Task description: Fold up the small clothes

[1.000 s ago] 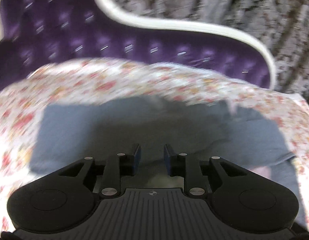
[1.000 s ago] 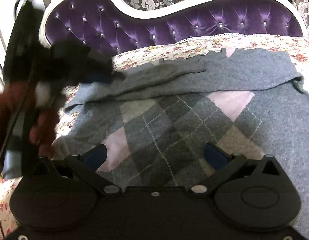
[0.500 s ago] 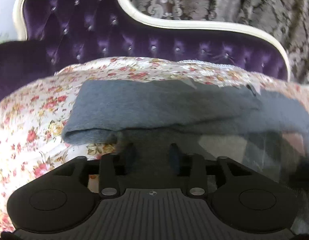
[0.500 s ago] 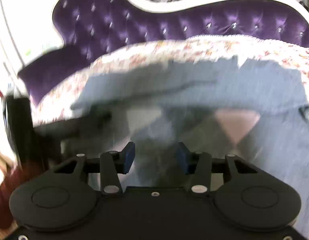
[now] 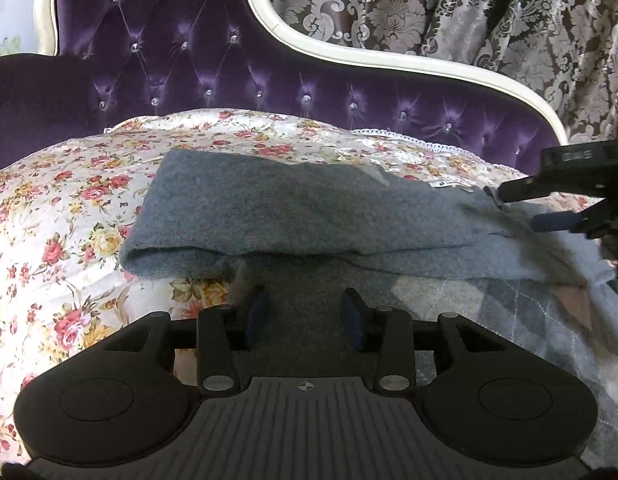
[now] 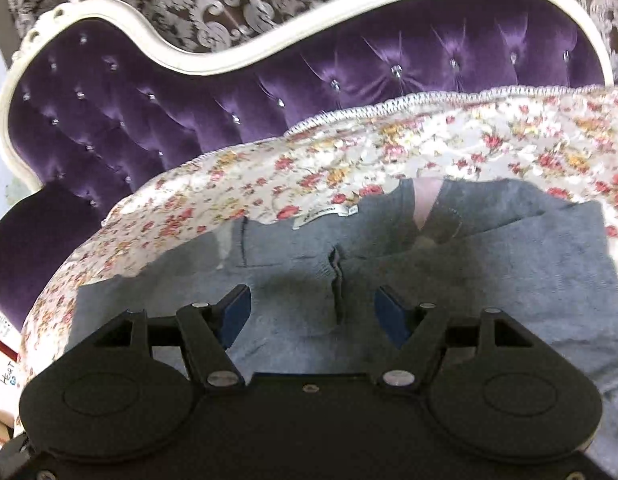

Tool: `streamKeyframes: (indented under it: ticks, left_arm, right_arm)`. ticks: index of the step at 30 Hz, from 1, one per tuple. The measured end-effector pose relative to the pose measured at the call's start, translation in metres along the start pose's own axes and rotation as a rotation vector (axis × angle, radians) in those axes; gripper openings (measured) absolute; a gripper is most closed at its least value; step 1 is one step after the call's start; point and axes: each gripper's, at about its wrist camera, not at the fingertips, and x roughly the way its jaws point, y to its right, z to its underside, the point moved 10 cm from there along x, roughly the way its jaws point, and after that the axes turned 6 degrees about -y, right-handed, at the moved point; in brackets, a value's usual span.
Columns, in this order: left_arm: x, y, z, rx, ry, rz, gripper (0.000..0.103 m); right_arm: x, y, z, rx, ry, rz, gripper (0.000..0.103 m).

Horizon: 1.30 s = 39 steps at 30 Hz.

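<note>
On the floral bedspread [image 5: 69, 216], in front of the purple tufted headboard [image 5: 181, 64], the grey argyle sweater [image 5: 309, 216] lay part-folded. In the left wrist view one grey panel, likely a sleeve or side, was doubled across the body, its rolled fold edge at left; the argyle front showed only at near right. The neck label [image 6: 327, 213] and the pink inside of the collar sat at the far edge in the right wrist view.

Left gripper [image 5: 305, 316]: jaws parted, nothing pinched, over dark grey knit at the near edge; contact unclear. Right gripper [image 6: 311, 312]: jaws spread wide, released, over the grey knit near a small vertical pucker; seen also at far right in the left wrist view, low by the collar end, and I couldn't tell whether it touched.

Judgement: first lengthwise fold looked laid. Left to do: the other side or sleeve, then a crosswise fold to a compact stack. Roughly a third done. The pucker probably needs smoothing first.
</note>
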Motion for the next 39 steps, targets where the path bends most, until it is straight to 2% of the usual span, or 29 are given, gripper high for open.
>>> streamKeyframes:
  ticks: [1, 3, 5, 6, 7, 10, 12, 14, 21, 24, 28, 35, 39]
  left_arm:
    - [0.000, -0.001, 0.000, -0.004, 0.001, 0.004, 0.039]
    - [-0.001, -0.001, 0.001, -0.012, 0.002, 0.010, 0.039]
    - [-0.001, -0.002, 0.000, -0.015, 0.003, 0.013, 0.039]
    - [-0.001, -0.002, 0.000, -0.016, 0.003, 0.013, 0.039]
    - [-0.002, -0.001, 0.000, -0.017, 0.003, 0.014, 0.039]
    - [-0.003, -0.004, -0.002, -0.040, 0.000, 0.043, 0.040]
    - [-0.006, -0.007, -0.005, -0.058, -0.020, 0.062, 0.040]
    - [-0.013, -0.008, -0.009, -0.054, -0.025, 0.049, 0.040]
    - [-0.030, 0.033, -0.018, 0.210, 0.049, -0.019, 0.040]
    - [-0.025, 0.053, -0.027, 0.277, 0.060, -0.017, 0.040]
    - [-0.008, 0.067, -0.039, 0.288, 0.048, 0.003, 0.040]
    - [0.034, 0.036, -0.031, 0.163, -0.104, -0.039, 0.040]
    - [0.034, 0.017, -0.026, 0.061, -0.111, 0.009, 0.042]
  right_arm:
    - [0.006, 0.001, 0.001, 0.011, -0.011, -0.001, 0.071]
    - [0.012, 0.003, 0.004, 0.024, -0.040, 0.001, 0.060]
    - [0.019, 0.001, 0.007, 0.017, -0.069, 0.025, 0.027]
    - [0.021, 0.000, 0.008, -0.002, -0.071, 0.042, 0.015]
    - [0.022, -0.003, 0.008, -0.016, -0.073, 0.048, 0.010]
    - [0.013, -0.015, -0.003, 0.001, -0.068, 0.009, 0.010]
    - [-0.002, -0.029, -0.018, 0.008, -0.032, -0.046, 0.010]
    - [-0.021, -0.046, -0.037, -0.003, 0.010, -0.103, 0.010]
    - [-0.083, -0.094, -0.093, -0.055, 0.134, -0.244, 0.010]
    - [-0.099, -0.097, -0.105, -0.068, 0.174, -0.245, 0.010]
    - [-0.113, -0.079, -0.113, -0.051, 0.198, -0.221, 0.010]
    - [-0.126, -0.017, -0.109, 0.006, 0.210, -0.124, 0.010]
    - [-0.126, 0.018, -0.094, 0.051, 0.193, -0.075, 0.009]
